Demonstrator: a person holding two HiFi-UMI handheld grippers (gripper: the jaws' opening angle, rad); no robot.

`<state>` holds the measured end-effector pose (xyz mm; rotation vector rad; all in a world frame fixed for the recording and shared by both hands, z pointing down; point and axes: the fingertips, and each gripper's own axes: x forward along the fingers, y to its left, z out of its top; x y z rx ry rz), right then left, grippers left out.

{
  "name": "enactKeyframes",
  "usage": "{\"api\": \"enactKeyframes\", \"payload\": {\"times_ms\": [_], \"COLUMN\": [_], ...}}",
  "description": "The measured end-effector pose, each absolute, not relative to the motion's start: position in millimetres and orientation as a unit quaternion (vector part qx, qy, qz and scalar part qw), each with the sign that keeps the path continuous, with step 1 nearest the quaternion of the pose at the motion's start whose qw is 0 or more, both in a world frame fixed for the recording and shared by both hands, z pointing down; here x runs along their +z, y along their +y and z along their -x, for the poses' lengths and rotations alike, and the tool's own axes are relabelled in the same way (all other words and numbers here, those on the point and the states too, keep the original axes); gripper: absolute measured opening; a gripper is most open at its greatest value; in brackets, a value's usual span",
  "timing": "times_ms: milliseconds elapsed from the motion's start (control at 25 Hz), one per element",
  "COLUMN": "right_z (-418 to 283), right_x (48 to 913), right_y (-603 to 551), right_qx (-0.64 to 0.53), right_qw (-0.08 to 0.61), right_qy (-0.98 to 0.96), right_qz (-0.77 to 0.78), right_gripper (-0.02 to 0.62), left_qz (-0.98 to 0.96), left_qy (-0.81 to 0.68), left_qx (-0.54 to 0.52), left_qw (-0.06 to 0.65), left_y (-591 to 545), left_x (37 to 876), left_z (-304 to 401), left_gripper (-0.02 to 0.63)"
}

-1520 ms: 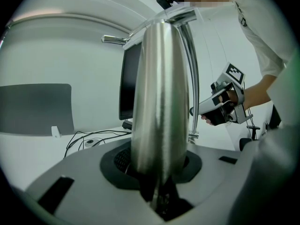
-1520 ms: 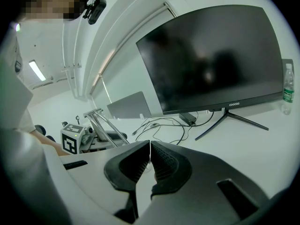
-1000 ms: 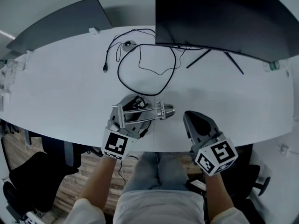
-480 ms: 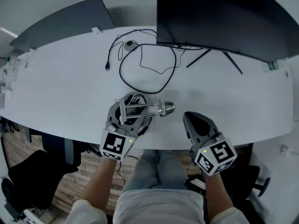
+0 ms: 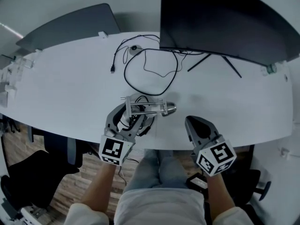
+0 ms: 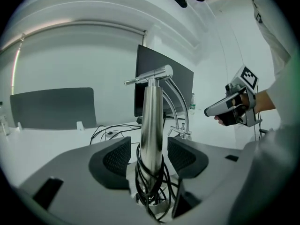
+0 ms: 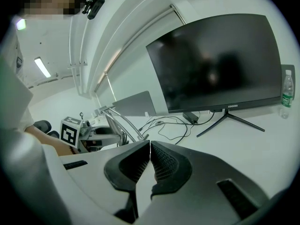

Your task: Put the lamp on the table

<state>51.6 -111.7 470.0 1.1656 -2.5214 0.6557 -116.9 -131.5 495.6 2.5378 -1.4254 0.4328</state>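
Note:
The lamp (image 5: pixel 146 108) is polished silver with thin arms and a black cord wound round its base. It stands near the front edge of the white table (image 5: pixel 61 88). My left gripper (image 5: pixel 130 114) reaches around it from the near side. In the left gripper view the lamp's post (image 6: pixel 151 125) rises upright between the two pads (image 6: pixel 116 157), with a gap on each side as the jaws are opening. My right gripper (image 5: pixel 195 123) hovers at the table's front edge to the right of the lamp, shut and empty, and its pads (image 7: pixel 161 164) meet.
A large dark monitor (image 5: pixel 225 18) stands at the back right on a thin-legged stand. A loose black cable (image 5: pixel 150 74) loops over the table behind the lamp. A grey panel (image 5: pixel 70 25) lies at the back left, and a bottle (image 7: pixel 287 88) stands at the far right.
The left gripper's jaws have spread away from the lamp's post, which they were pressing a second ago. The lamp stays standing on the table. The right gripper has barely moved.

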Motion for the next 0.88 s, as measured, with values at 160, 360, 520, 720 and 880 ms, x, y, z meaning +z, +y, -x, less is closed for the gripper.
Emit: {"api": "enactKeyframes", "payload": {"times_ms": [160, 360, 520, 720, 880], "right_z": [-49.1, -43.9, -43.8, -41.9, -43.1], "right_x": [465.1, 455.3, 449.8, 438.9, 429.8], "right_y": [-107.8, -102.7, -98.3, -89.3, -83.6], "right_qx": [0.223, 0.214, 0.21, 0.204, 0.2], "right_qw": [0.145, 0.146, 0.141, 0.144, 0.143], "right_qy": [-0.878, -0.884, -0.887, -0.891, -0.892], "right_qz": [-0.398, -0.389, -0.387, -0.38, -0.38], "right_gripper": [0.032, 0.032, 0.032, 0.032, 0.032], "left_qz": [-0.846, -0.843, -0.834, -0.822, -0.81], "left_qy": [-0.499, -0.499, -0.507, -0.523, -0.537], "left_qx": [0.14, 0.136, 0.127, 0.12, 0.129], "left_qw": [0.129, 0.149, 0.176, 0.192, 0.196], "left_y": [-118.1, -101.1, -95.4, -85.4, -78.3], "left_x": [496.1, 486.9, 480.2, 464.3, 450.3], "left_z": [129.9, 129.6, 132.1, 134.4, 130.8], "left_gripper": [0.236, 0.236, 0.235, 0.158, 0.063]}}
